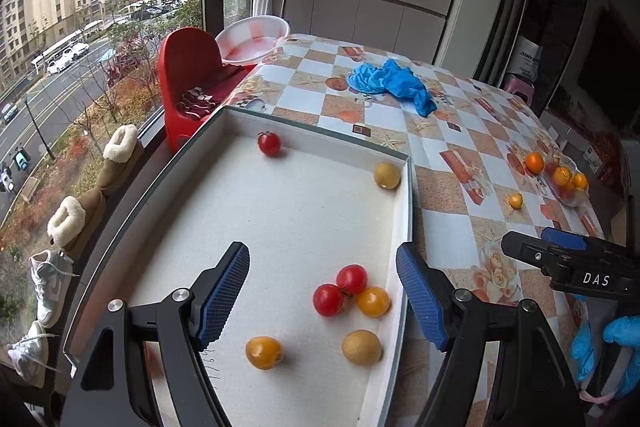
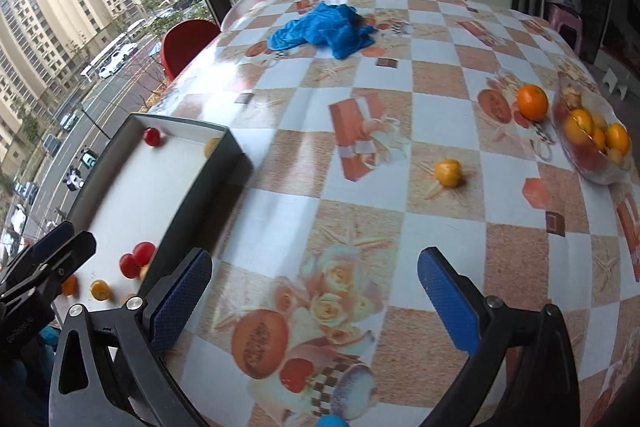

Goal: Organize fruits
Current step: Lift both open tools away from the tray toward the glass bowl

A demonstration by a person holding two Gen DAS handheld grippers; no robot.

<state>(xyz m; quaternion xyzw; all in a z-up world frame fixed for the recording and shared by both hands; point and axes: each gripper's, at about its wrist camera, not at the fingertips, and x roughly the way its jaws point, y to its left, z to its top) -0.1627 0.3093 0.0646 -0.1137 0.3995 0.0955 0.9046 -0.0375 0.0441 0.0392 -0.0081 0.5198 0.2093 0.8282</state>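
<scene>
A shallow white box (image 1: 406, 211) with dark outer walls (image 2: 200, 203) lies at the table's left edge and holds several small fruits: red tomatoes (image 1: 340, 289), yellow tomatoes (image 1: 264, 351) and brownish round fruits (image 1: 361, 347). My left gripper (image 1: 322, 297) is open and empty above the box's near end. My right gripper (image 2: 316, 297) is open and empty over the tablecloth, to the right of the box. A small yellow fruit (image 2: 449, 172) and an orange (image 2: 532, 102) lie loose on the table. A clear bowl (image 2: 588, 163) at the right holds several oranges.
Crumpled blue gloves (image 2: 324, 31) lie at the far middle of the checkered table (image 2: 440, 235). A red chair (image 1: 188, 67) and a white basin (image 1: 256, 39) stand past the far left corner. Shoes (image 1: 52, 279) line the window sill on the left.
</scene>
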